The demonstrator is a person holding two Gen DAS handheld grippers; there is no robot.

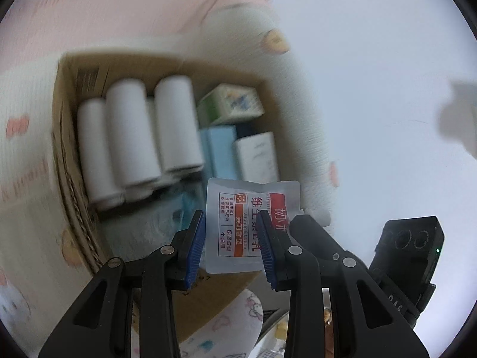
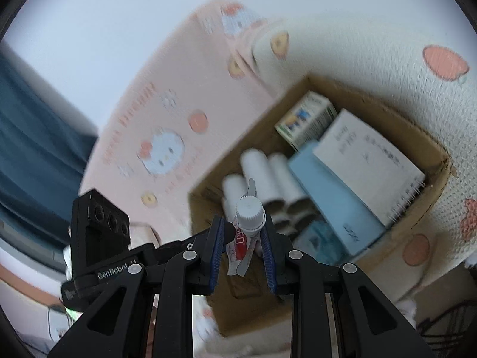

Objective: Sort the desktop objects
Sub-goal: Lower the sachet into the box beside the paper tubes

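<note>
A white lotion pouch (image 1: 235, 205) with red and orange print hangs over an open cardboard box (image 1: 68, 137). My left gripper (image 1: 232, 238) is shut on the pouch body, its blue pads on either side. My right gripper (image 2: 243, 238) is shut on the same pouch (image 2: 238, 247) just below its white screw cap (image 2: 249, 211). The box (image 2: 372, 101) holds several white rolls (image 1: 131, 131), a green and white carton (image 1: 231, 103), a light blue box (image 1: 220, 149) and a white spiral notebook (image 2: 369, 164). Both views are blurred.
The box rests on a cream textured cover (image 2: 387, 44) beside pink cartoon-print bedding (image 2: 149, 119). A dark blue curtain (image 2: 29, 119) hangs at the left. Each gripper's black camera housing (image 1: 411, 244) (image 2: 98, 217) shows in the other's view, close by.
</note>
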